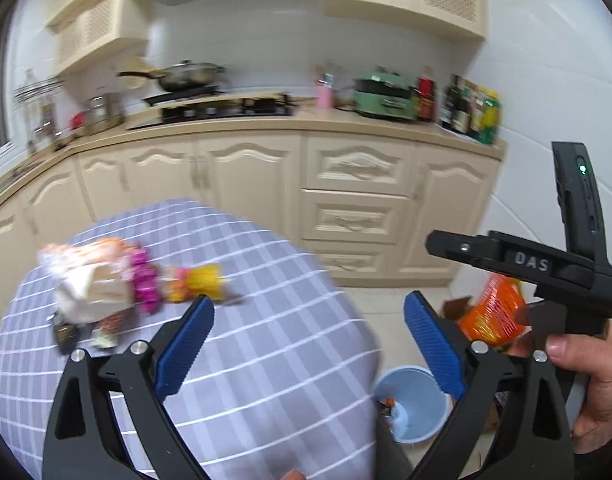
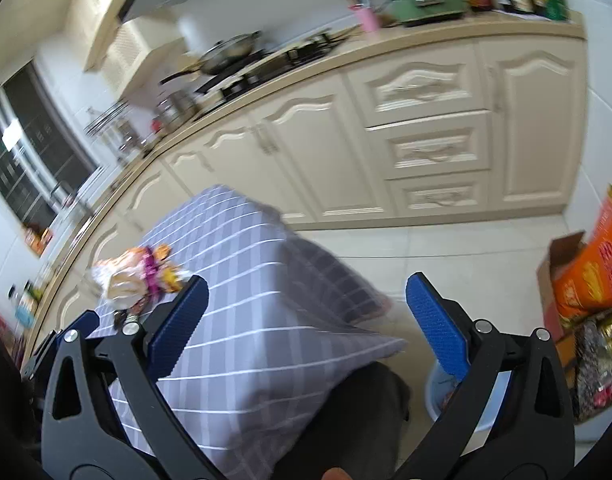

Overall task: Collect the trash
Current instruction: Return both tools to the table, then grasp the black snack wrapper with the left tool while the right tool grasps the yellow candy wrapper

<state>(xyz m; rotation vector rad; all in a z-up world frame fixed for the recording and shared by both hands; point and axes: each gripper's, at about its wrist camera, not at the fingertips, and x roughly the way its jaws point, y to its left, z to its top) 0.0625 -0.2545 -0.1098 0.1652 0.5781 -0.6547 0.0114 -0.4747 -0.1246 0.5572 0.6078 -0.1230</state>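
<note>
A pile of trash [image 1: 105, 284] lies on the left of a table with a grey checked cloth [image 1: 265, 360]: crumpled white paper, pink and yellow wrappers, small dark scraps. It also shows in the right wrist view [image 2: 137, 276]. A light blue bin [image 1: 412, 404] stands on the floor right of the table, with some trash inside; it shows partly behind my right finger [image 2: 440, 396]. My left gripper [image 1: 310, 344] is open and empty above the table's right part. My right gripper [image 2: 306, 324] is open and empty above the table's edge.
Cream kitchen cabinets [image 1: 346, 184] and a counter with stove, pan and bottles run behind. An orange bag [image 1: 494, 312] and a cardboard box [image 2: 566, 264] stand on the tiled floor at the right. The right hand-held gripper's body [image 1: 546, 268] shows at the right of the left wrist view.
</note>
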